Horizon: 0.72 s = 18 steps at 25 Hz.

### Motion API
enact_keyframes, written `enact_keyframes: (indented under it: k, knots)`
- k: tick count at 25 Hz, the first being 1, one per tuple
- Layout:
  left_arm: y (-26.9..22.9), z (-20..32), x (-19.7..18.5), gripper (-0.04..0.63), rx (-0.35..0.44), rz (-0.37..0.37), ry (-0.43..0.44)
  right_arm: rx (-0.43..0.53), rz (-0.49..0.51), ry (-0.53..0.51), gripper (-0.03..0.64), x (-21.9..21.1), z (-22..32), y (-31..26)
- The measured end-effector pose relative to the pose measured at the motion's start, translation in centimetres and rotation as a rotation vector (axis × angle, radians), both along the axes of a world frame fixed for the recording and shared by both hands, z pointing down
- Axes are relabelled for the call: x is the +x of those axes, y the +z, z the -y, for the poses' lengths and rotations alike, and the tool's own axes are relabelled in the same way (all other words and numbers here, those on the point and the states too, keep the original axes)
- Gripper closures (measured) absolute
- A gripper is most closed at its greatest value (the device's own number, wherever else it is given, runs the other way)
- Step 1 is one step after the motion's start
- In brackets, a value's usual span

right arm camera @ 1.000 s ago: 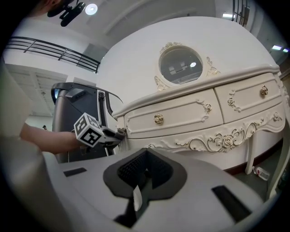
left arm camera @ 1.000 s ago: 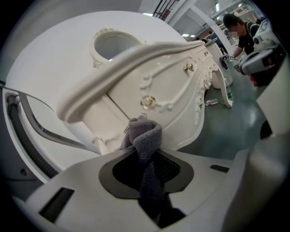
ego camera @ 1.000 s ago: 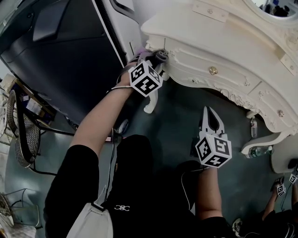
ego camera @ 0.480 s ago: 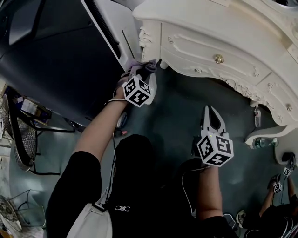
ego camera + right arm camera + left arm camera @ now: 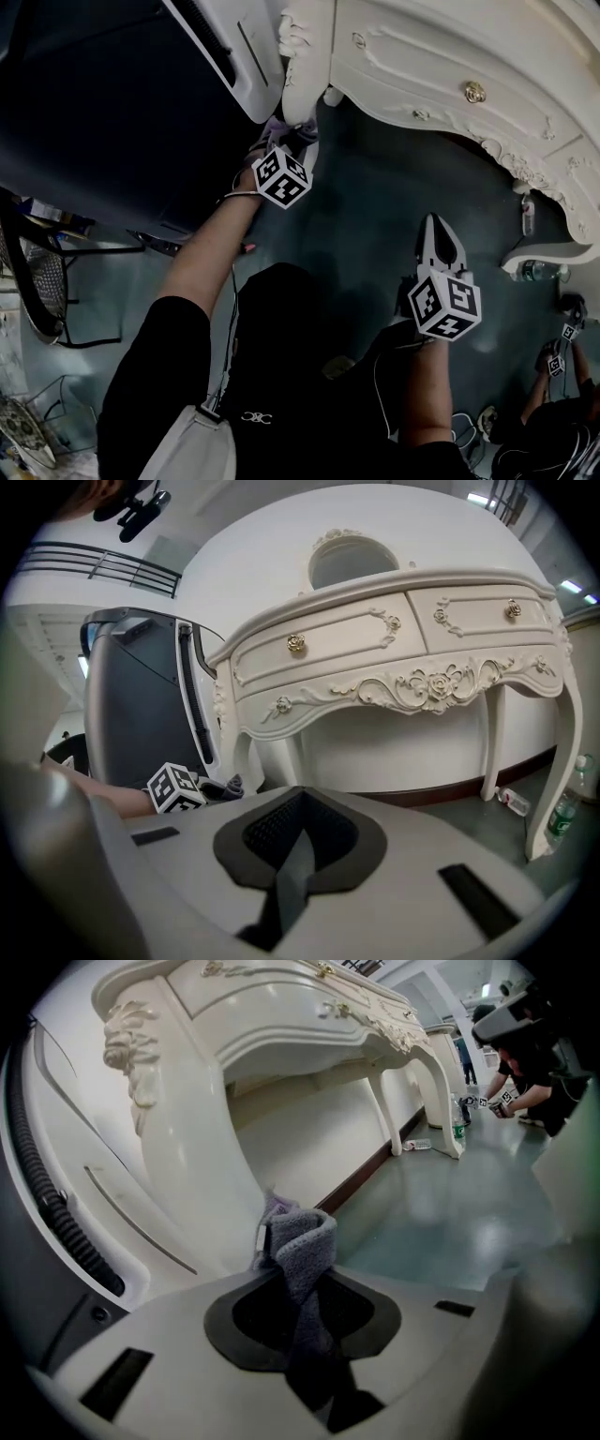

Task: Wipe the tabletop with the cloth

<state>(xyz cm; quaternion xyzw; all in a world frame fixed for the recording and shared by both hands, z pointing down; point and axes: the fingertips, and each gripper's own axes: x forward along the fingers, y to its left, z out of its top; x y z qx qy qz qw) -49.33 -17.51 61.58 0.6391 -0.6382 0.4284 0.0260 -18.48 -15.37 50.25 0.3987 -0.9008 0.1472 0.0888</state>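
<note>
Now, cloth [image 5: 305,1241]: a grey-purple bunch pinched in your left gripper, low beside the table's carved corner leg [image 5: 187,1166], below the tabletop.
Left gripper [image 5: 292,142]: jaws clamped on the cloth, close to that leg.
Right gripper [image 5: 439,230]: jaws pressed together with nothing between them, over the floor [image 5: 375,216], well apart from your left.
Table [image 5: 394,639]: cream, ornate, two drawers.
Bottle [image 5: 532,272]: on the floor by the far leg.

No word or number can be read from here. The small white emblem [image 5: 255,417] on the person's black top is too tiny to spell out. The clear plastic bottle [image 5: 532,272] beside the cream carved wooden table [image 5: 422,56] shows no legible print.
</note>
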Motion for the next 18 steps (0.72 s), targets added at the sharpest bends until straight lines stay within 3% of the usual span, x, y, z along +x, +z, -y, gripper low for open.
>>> enact_keyframes:
  k: [12,18]
  knots:
    - [8.8,0.8,0.3,0.505,-0.116,-0.071,0.014,-0.046,-0.079,0.051,0.604,2.2,0.6,3.7]
    - [9.9,1.2,0.4,0.505,-0.087,-0.121,-0.035,-0.053,-0.106,0.041,0.606,2.0,0.6,4.5]
